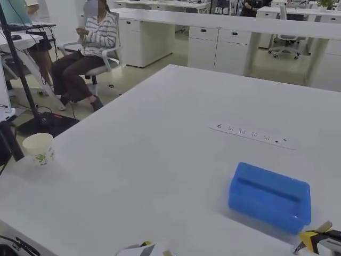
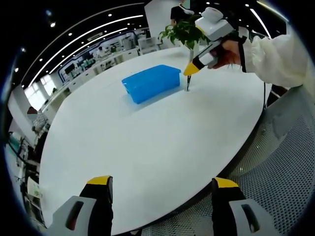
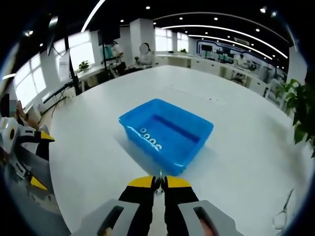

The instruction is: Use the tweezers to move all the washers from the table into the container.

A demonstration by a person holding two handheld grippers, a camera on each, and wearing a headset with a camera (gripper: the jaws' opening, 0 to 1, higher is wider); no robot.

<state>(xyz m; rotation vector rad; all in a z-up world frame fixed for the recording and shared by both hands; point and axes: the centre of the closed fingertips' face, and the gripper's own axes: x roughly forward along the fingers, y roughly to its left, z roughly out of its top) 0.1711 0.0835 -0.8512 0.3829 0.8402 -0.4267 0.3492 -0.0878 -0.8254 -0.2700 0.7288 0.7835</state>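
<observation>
White bench carried the blue container, washers inside it. Meanwhile the right tool pinched the tweezers; the left tool hung open. Best keep tips low, squeeze steady.

Beside the blue container, the right gripper seemingly holds tweezers.

Head view: from above the near edge of the white table, facing forward and down, with the blue container low at right. Left gripper view: low at the table's rim, facing across the top toward the container, far off. Right gripper view: close, aimed straight into the same container.
</observation>
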